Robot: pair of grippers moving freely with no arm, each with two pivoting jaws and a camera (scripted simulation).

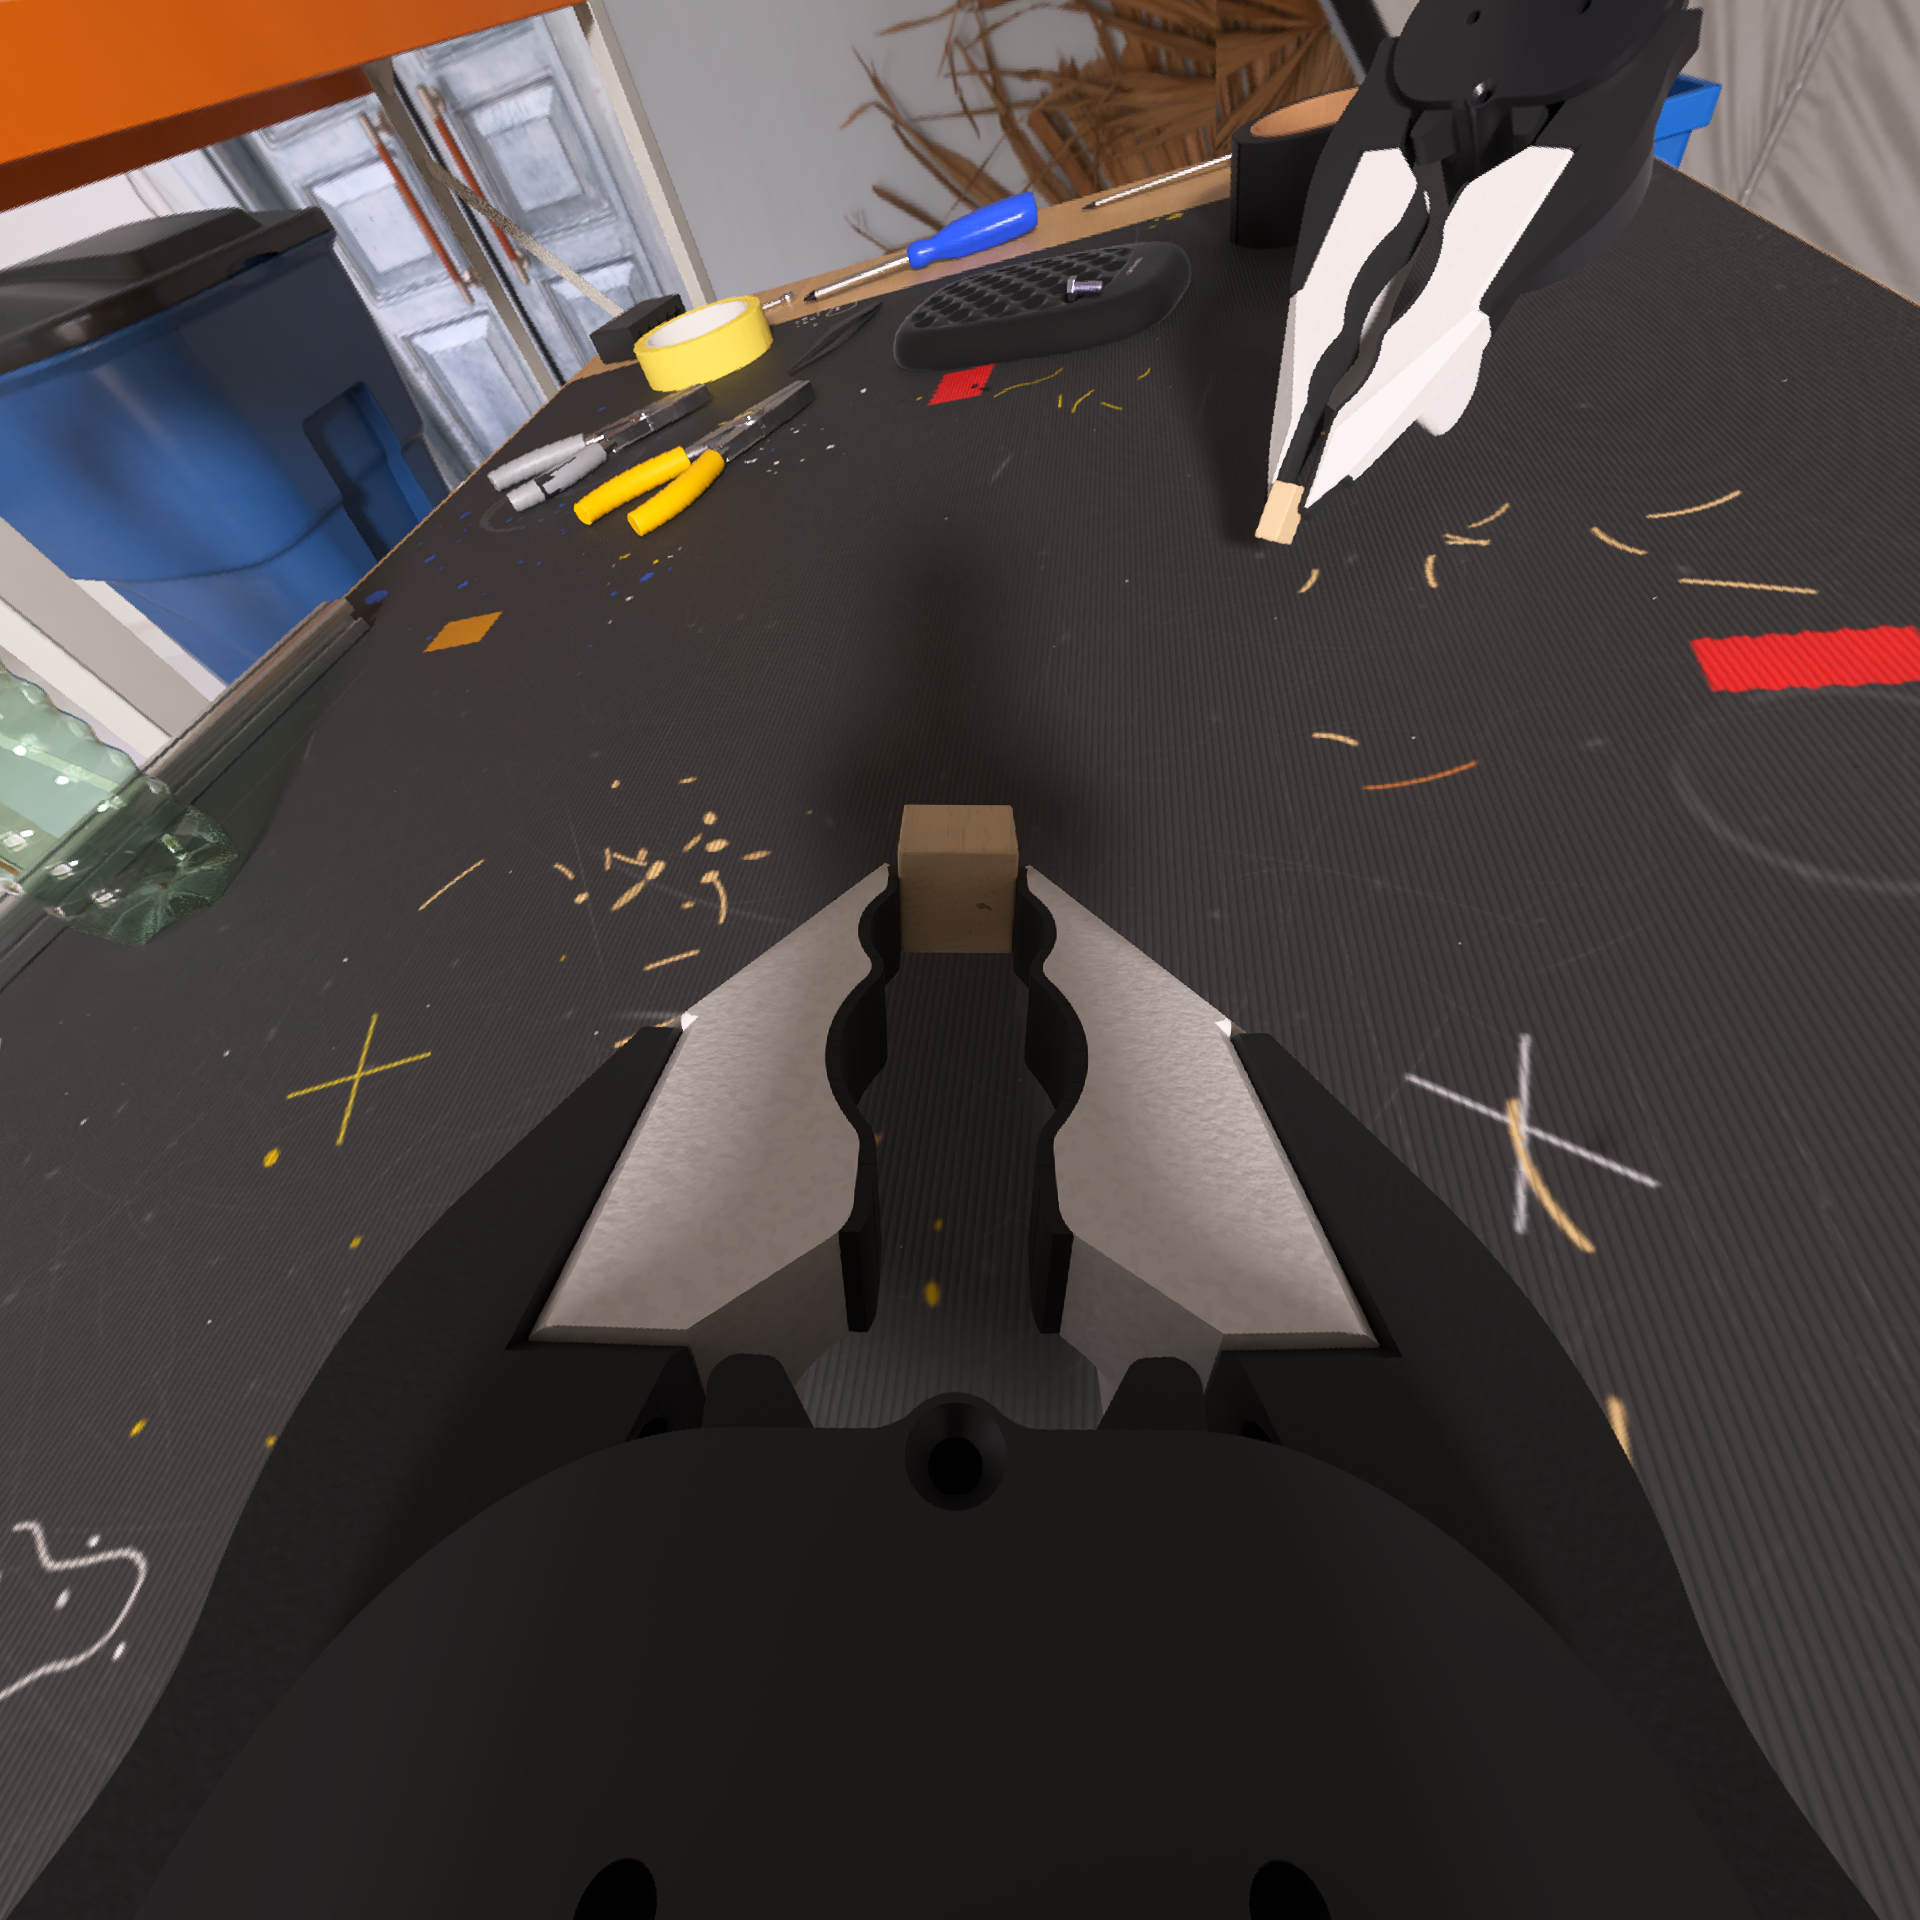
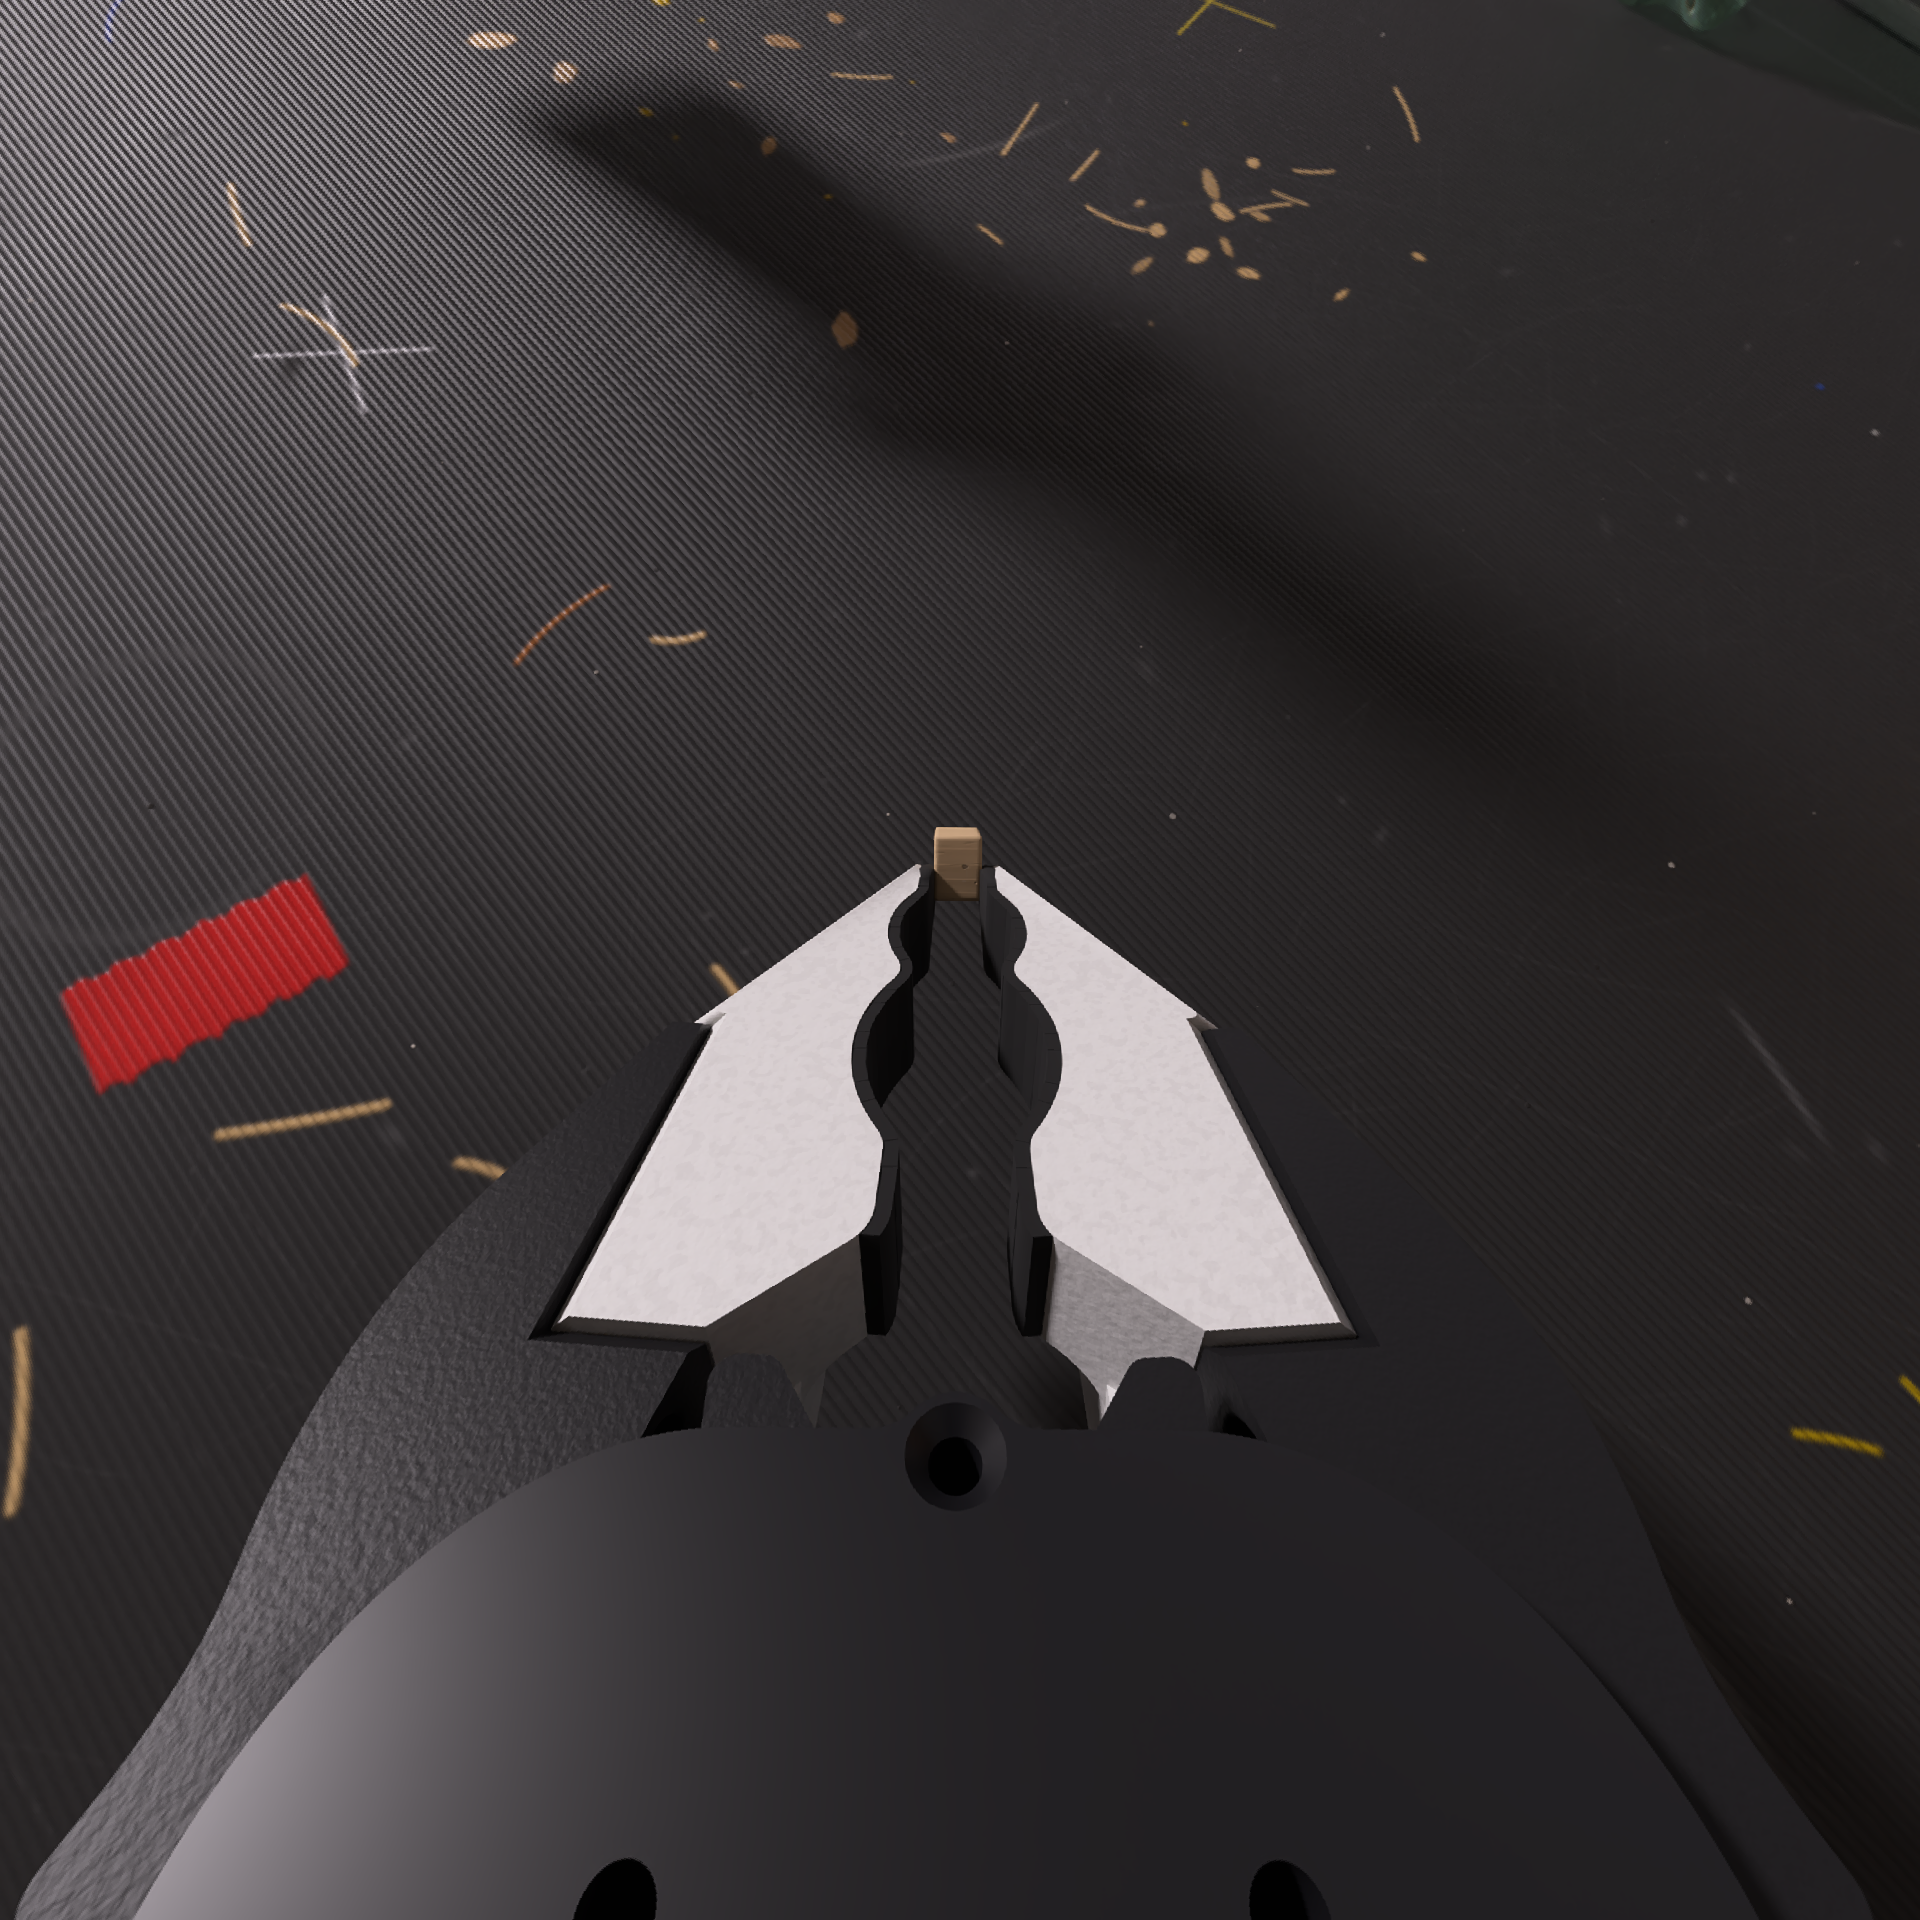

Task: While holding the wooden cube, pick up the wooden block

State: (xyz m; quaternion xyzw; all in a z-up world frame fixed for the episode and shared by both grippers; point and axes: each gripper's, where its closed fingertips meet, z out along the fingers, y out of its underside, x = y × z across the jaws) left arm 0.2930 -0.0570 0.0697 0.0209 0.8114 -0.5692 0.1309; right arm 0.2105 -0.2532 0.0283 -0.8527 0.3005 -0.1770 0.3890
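In the left wrist view my left gripper (image 1: 956, 896) is shut on a light wooden cube (image 1: 956, 883), which sits between the fingertips just over the dark mat (image 1: 1143, 644). In the right wrist view my right gripper (image 2: 957, 883) is shut on a small wooden block (image 2: 957, 864) pinched at the very tips. The right gripper also shows in the left wrist view (image 1: 1294, 494) at the upper right, pointing down with the small block (image 1: 1278, 514) at or just above the mat. I cannot tell whether either piece touches the mat.
At the mat's far edge lie yellow-handled pliers (image 1: 665, 483), grey pliers (image 1: 582, 457), a yellow tape roll (image 1: 704, 341), a blue screwdriver (image 1: 966, 234), a black perforated pad (image 1: 1039, 301) and a black cylinder (image 1: 1273, 166). A blue bin (image 1: 177, 436) stands off the left edge. A red patch (image 2: 203, 977) marks the mat.
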